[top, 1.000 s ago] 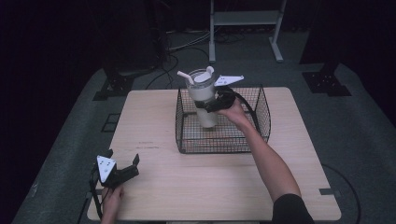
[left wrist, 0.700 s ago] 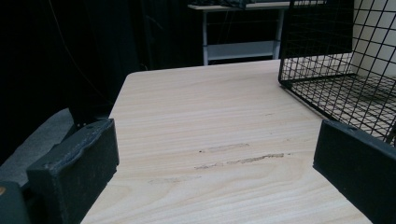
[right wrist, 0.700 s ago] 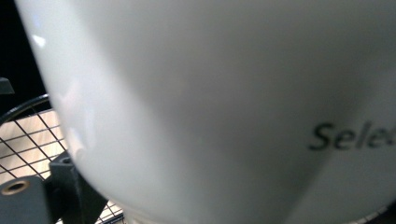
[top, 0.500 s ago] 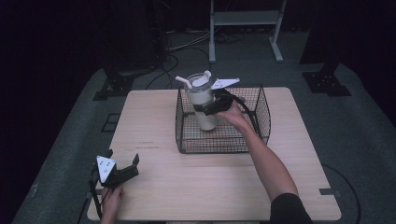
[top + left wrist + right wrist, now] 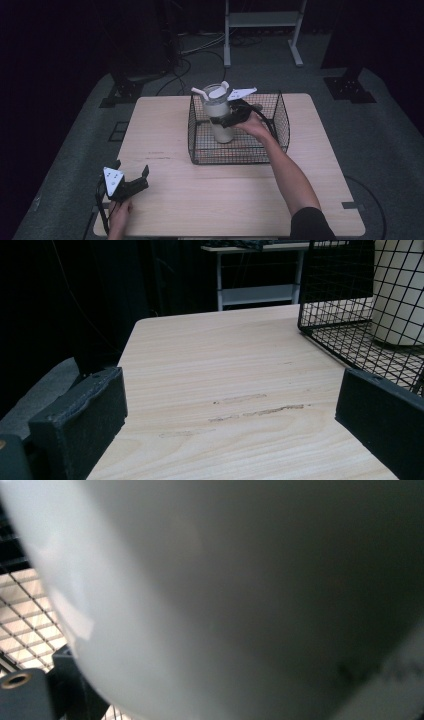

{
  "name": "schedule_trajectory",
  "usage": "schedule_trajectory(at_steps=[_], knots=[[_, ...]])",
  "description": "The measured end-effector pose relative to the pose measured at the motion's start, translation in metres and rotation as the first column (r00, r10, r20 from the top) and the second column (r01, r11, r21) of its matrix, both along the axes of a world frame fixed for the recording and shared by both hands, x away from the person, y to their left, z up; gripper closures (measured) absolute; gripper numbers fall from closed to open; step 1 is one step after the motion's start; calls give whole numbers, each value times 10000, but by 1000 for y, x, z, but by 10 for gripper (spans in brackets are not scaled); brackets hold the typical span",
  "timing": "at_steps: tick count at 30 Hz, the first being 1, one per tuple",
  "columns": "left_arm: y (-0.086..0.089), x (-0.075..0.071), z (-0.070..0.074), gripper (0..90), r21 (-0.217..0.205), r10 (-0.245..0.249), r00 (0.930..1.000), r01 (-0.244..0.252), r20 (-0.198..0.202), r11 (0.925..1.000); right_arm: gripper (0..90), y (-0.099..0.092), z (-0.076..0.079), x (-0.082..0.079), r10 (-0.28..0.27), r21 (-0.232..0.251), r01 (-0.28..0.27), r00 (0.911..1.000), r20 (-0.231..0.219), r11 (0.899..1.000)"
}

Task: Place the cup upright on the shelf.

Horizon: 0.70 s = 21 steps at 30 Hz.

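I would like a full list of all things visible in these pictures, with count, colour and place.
Table: one, light wood, centre.
Wire basket: one, black, far half of the table.
Tumbler: one, cream with a clear lid, upright inside the basket.
Shelf stand: one, pale, on the floor behind the table.
Left gripper: one, black, near-left table corner, jaws open.
Right gripper: one, black, inside the basket, jaws around the tumbler.

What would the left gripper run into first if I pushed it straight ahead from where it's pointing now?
Probably the wire basket: the left gripper points across bare table toward its near corner. It could just slip past; depth is unclear.
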<state>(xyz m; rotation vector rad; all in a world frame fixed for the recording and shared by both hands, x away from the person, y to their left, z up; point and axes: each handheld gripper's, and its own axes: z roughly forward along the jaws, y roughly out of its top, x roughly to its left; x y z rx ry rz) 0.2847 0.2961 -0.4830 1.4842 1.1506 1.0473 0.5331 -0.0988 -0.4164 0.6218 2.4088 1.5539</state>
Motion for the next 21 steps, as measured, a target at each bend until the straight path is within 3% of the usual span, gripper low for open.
schedule_trajectory(at_steps=[3, 9, 16, 21], knots=[[0, 0, 0, 0, 29, -17, 10000, 17, 9, 10000, 56, -9, 0, 1, -6, 45, 7, 9997, -234, 10000], [-1, -1, 0, 0, 123, -45, 10000, 45, -12, 9999, 55, -18, -1, 2, -78, 132, 81, 9997, -234, 9999], [-1, -1, 0, 0, 156, -57, 10000, 57, 6, 9999, 55, -23, -7, -5, 69, 268, -78, 9994, 343, 9996], [-1, -1, 0, 0, 160, -80, 10000, 80, 2, 9998, 55, -23, -7, -6, 147, 207, -156, 9990, 415, 9997]])
